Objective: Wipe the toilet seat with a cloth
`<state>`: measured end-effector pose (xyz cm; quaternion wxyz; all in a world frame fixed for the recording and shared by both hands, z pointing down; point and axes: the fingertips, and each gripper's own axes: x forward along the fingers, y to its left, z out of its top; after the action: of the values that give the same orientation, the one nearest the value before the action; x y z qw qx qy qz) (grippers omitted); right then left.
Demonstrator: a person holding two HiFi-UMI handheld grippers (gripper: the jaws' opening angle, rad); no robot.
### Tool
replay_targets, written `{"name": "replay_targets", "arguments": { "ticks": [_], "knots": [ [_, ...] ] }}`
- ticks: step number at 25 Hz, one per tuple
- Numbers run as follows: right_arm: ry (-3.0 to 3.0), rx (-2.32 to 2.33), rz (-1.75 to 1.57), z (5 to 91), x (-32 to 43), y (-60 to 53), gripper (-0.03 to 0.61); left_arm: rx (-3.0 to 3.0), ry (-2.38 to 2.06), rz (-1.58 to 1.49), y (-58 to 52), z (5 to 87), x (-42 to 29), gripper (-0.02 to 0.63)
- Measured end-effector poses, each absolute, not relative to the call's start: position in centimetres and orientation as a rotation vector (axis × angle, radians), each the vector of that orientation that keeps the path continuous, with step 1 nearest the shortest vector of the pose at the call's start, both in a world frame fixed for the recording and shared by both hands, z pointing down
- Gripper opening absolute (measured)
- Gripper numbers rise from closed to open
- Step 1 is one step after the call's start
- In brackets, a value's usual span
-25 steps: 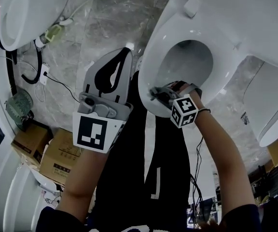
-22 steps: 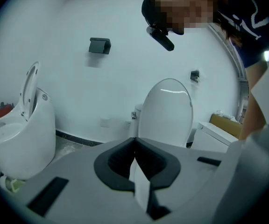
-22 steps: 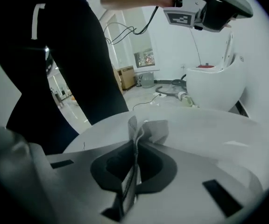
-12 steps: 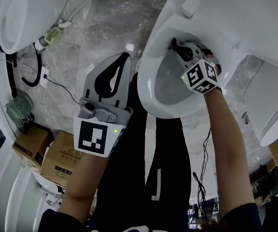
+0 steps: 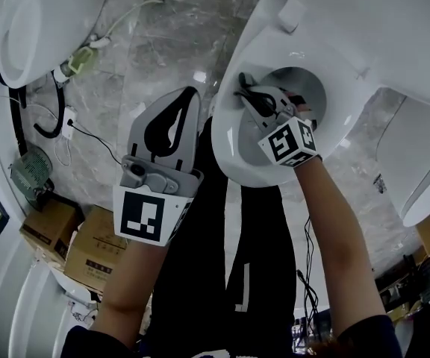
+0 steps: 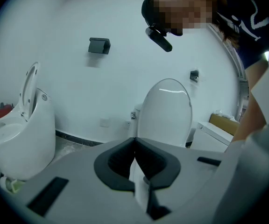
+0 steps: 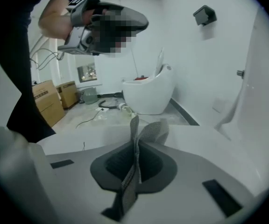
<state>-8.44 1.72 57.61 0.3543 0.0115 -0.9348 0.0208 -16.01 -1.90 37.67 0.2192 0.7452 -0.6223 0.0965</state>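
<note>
While pinching the cloth (image 7: 138, 149), right gripper (image 5: 248, 89) hangs over toilet seat (image 5: 231, 134).

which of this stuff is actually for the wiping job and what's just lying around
For the job:
toilet seat
cloth
right gripper, clamping the cloth

Just lying about:
cardboard boxes
floor cable
other toilet
left gripper, shut and idle

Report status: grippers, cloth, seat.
Right gripper shut on cloth, over toilet seat rim; contact not visible. Left gripper shut, empty, held off to the side. No obstruction seen on seat.
</note>
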Motion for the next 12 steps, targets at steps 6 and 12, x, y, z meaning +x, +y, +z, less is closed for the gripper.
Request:
{"name": "replay_targets", "arguments": {
  "ticks": [6,12],
  "knots": [
    [-2.280,0.379,-0.033,58.7,-4.3,-6.6,0.025,2.077,-1.702,0.271,-2.5,37.4,-15.5,0.018],
    [-2.097,0.801,0.131,58.3,5.1,-10.8,0.025,2.102,-1.696,0.255,-3.0,36.2,-14.7,0.018]
  ]
}}
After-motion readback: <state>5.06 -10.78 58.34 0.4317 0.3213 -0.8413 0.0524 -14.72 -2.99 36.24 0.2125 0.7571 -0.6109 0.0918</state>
